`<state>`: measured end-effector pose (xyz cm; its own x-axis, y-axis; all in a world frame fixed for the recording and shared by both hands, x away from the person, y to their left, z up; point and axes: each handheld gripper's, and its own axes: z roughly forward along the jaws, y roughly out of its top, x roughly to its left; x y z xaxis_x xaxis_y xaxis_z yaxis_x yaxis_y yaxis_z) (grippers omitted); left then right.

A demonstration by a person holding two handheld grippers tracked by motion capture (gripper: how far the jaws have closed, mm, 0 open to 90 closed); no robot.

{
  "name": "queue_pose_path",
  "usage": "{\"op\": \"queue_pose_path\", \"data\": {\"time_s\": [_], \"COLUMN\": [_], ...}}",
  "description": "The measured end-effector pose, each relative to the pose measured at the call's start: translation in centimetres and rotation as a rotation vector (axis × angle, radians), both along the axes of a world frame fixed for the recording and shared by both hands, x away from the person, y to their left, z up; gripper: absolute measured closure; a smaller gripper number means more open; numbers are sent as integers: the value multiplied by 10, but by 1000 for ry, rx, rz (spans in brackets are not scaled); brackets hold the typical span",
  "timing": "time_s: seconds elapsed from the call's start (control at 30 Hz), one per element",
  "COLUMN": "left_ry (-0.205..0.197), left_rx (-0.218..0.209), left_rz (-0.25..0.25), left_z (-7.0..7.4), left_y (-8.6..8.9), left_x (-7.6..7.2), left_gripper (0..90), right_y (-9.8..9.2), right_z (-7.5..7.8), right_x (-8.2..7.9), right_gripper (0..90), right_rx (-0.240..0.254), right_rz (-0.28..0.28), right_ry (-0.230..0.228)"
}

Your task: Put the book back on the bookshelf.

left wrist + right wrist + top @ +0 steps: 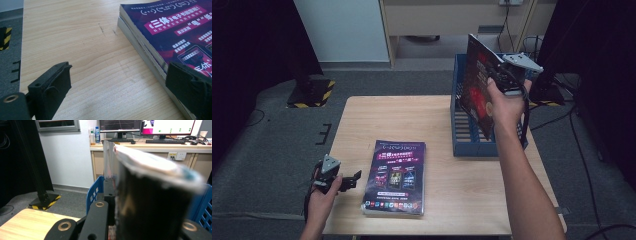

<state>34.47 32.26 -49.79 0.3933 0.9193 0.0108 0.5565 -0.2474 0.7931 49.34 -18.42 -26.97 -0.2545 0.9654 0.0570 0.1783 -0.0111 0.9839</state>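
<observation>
— Where is the magazine now?

— I'm holding the glossy dark-covered magazine [477, 85] upright over the blue slotted plastic crate [462, 142], right tongs [498, 75] clamped on its edge. I'm keeping it vertical and easing it down into a slot.

— And the left?

— Left tongs [349, 181] are waiting open on the wooden counter [362, 120], beside the purple magazine stack [396, 176].

i see the held book [477, 85] standing nearly upright on edge, its dark red-and-black cover facing 9 o'clock, top corner tipped toward 11. it hangs over the blue crate [462, 145] at the table's 2 o'clock, lower corner down inside the crate. up close [150, 195] its glossy cover bows and blurs. the stack [396, 176] of like books lies flat at 6 o'clock, purple cover up, edges slightly stepped [150, 50].
</observation>
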Motion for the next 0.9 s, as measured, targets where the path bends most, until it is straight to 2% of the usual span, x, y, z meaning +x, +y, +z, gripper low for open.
{"op": "queue_pose_path", "data": {"time_s": [0.23, 0.53, 0.9], "left_ry": [-7, -11, -12], "left_rx": [-2, 5, 8], "left_rz": [-7, -15, -19], "left_z": [1, 2, 3], "left_y": [-1, -3, -3], "left_x": [1, 1, 2], "left_gripper": [55, 56, 56], "right_y": [8, 19, 33], "right_z": [-7, -16, -30], "right_x": [5, 16, 23], "right_gripper": [868, 868, 868], "right_rx": [0, 15, -4], "right_rz": [8, -21, -36], "right_ry": [6, 3, -4]}}
